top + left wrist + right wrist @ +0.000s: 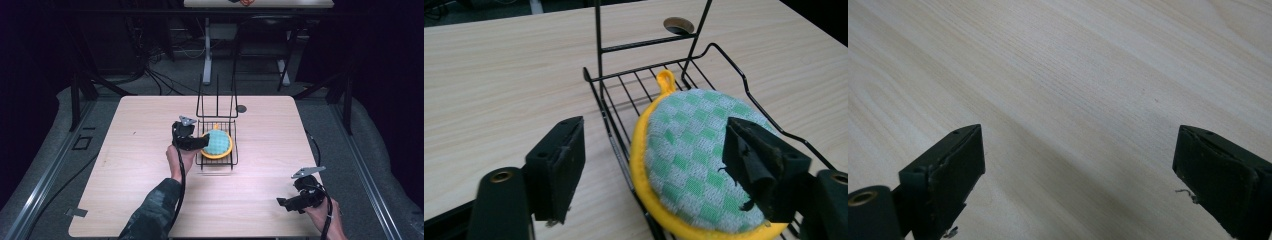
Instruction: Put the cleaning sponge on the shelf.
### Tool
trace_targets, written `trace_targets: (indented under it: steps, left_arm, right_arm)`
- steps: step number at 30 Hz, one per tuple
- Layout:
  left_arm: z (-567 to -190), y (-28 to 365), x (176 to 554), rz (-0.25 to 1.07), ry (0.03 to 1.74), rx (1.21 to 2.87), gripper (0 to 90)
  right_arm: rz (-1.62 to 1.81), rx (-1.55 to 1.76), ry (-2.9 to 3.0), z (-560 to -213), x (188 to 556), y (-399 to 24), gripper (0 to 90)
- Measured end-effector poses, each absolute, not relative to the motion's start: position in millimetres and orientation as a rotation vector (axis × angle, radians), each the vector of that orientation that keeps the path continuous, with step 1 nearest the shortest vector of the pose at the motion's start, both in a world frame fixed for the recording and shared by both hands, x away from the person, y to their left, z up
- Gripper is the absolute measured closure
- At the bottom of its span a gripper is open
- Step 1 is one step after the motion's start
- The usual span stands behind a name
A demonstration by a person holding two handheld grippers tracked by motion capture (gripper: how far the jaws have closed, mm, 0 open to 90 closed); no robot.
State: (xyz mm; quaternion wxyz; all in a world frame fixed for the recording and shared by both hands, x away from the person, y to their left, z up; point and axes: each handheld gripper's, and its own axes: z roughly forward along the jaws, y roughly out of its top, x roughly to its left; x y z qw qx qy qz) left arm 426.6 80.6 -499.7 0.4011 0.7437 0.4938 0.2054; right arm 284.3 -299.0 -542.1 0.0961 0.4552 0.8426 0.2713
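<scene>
Round green-checked pot holder with yellow trim (696, 155) lies in black wire rack (624, 90), bench (140, 150) centre. Left hand-held gripper (659, 160) wide, straddling its 9 o'clock edge, no grip: release step. Next: back away clear of the rack. Right hand-held gripper (1078, 180) wide, empty, at 5 o'clock.
</scene>
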Motion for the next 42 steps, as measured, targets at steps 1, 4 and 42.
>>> trace_targets:
  steps: [1,4,42]
  left_arm:
    - [-498,84,425,0.524,1.252,1.874,23.3]
    - [-492,94,422,0.533,1.257,1.870,20.4]
    - [-472,163,339,0.456,1.196,2.077,0.0]
  right_arm:
    - [0.802,1.342,2.496,-542,285,-299,6.1]
    - [0.804,1.339,2.492,-543,285,-299,6.1]
    - [0.789,1.337,2.500,-542,284,-297,6.1]
